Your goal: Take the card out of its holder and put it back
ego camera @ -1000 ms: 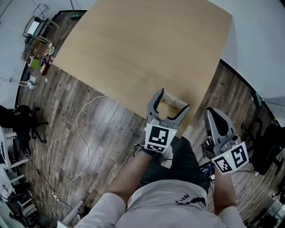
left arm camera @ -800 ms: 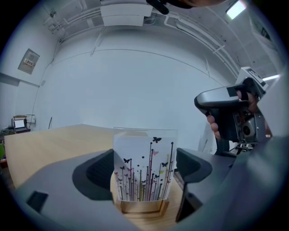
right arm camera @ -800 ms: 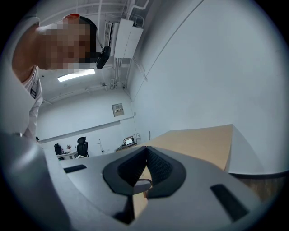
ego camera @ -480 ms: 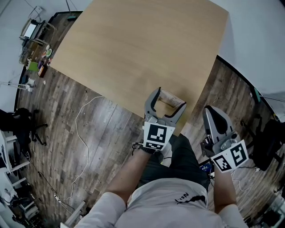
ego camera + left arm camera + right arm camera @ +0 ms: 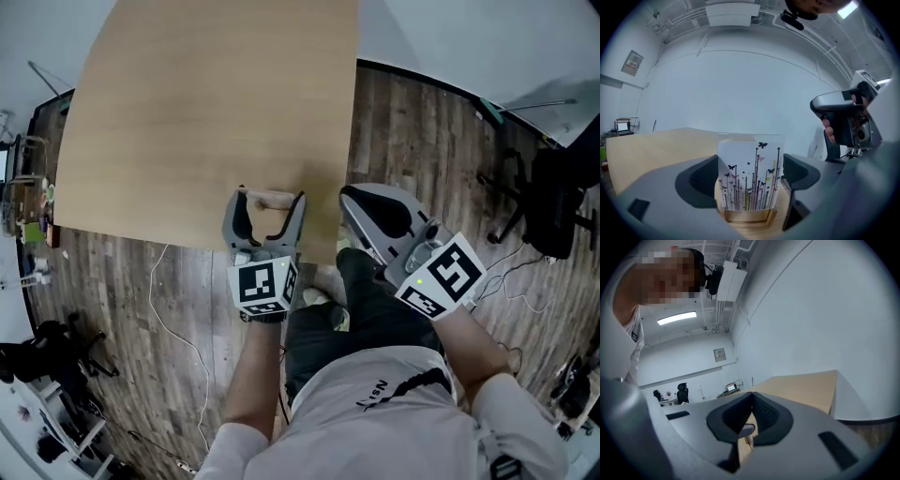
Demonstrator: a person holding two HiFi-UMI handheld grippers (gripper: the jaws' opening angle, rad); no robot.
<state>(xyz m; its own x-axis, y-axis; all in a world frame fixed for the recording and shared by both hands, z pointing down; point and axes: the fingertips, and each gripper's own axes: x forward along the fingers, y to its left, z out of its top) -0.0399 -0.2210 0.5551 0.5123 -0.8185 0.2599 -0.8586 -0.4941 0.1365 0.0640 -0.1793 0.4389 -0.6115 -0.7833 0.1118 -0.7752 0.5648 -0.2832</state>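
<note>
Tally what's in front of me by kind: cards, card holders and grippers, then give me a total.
card: 1
card holder: 1
grippers: 2 (left gripper, right gripper)
Total: 4

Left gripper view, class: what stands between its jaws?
The card, upright in its wooden holder, between the open jaws of the left gripper; that view shows it.

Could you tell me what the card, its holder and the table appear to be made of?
Card: probably frosted plastic or thin paper, since its top edge looks translucent; printed stems and butterflies. Holder: seemingly pale, smooth wood. Table: light wood or laminate, matte, faint grain.
</note>
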